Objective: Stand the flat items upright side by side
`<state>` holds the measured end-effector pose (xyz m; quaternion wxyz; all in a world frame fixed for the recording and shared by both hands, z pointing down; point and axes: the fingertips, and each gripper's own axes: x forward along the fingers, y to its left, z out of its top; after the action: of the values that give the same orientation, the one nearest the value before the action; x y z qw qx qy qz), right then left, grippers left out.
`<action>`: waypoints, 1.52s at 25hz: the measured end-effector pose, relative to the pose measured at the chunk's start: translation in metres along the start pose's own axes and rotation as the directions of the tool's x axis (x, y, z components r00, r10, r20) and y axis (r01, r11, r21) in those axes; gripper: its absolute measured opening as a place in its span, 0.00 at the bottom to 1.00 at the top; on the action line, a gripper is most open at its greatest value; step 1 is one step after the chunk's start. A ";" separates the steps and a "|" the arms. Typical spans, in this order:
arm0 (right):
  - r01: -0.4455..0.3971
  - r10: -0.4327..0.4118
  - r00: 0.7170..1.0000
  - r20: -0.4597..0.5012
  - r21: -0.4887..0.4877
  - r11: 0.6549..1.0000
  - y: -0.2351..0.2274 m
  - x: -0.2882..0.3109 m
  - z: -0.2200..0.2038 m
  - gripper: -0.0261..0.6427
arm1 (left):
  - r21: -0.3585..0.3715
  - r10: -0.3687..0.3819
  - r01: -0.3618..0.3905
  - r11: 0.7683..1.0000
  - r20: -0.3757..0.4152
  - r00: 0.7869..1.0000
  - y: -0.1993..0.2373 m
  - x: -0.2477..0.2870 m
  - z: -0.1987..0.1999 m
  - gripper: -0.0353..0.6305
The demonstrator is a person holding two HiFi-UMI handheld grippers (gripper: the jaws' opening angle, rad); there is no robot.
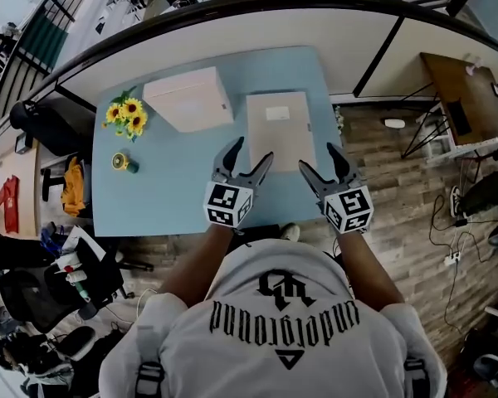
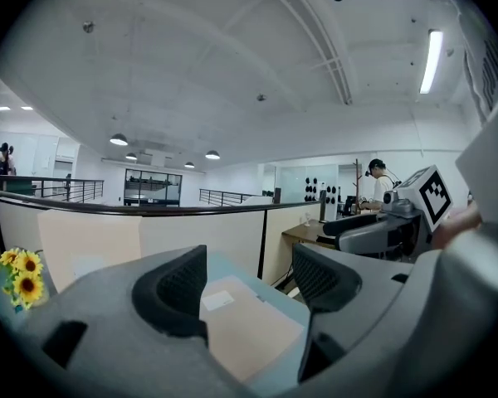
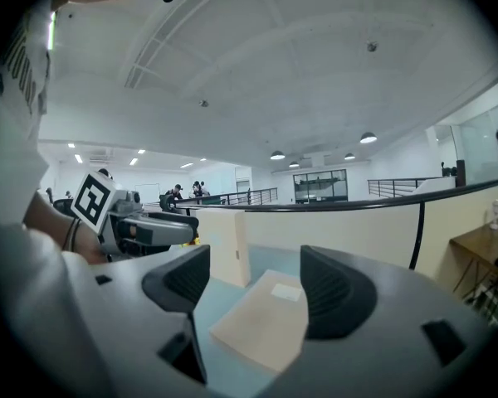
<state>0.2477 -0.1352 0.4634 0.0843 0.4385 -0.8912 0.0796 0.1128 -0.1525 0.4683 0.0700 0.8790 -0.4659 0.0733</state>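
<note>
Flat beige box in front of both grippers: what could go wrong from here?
1. The flat beige box lies flush on the blue table; open jaws may push it rather than catch an edge.
2. Tipped up, it could topple and knock the upright box toward the sunflowers.

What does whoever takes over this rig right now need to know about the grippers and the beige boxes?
Left gripper: open, empty, at the near left corner of the labelled beige box.
Right gripper: open, empty, at that box's near right corner.
Things: the labelled beige box lies flat on the blue table. The second beige box sits to its left, apart from it.
Done: the second box looks upright in the right gripper view, though the head view does not confirm it.
Left: raise the labelled box onto an edge and stand it beside the other.
</note>
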 end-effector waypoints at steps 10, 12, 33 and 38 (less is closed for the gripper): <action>-0.007 0.018 0.988 -0.155 0.071 0.997 -0.034 0.061 -0.049 0.55 | -0.123 -0.022 0.001 0.992 -0.170 0.985 0.049 0.045 -0.063 0.55; -0.011 0.024 0.978 -0.206 0.061 0.998 -0.042 0.074 -0.064 0.56 | -0.139 -0.027 -0.001 0.990 -0.204 0.979 0.059 0.054 -0.076 0.55; 0.074 0.151 0.806 -0.572 0.350 0.934 -0.125 0.179 -0.224 0.57 | -0.393 -0.136 -0.113 0.913 -0.553 0.822 0.120 0.136 -0.242 0.58; 0.136 0.193 0.769 -0.609 0.452 0.882 -0.138 0.190 -0.257 0.57 | -0.477 -0.174 -0.150 0.866 -0.568 0.804 0.124 0.147 -0.263 0.59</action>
<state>0.2638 -0.3093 0.7648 0.2714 0.3779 -0.7686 0.4390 0.0749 -0.2906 0.7609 0.4378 0.7653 -0.4169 0.2210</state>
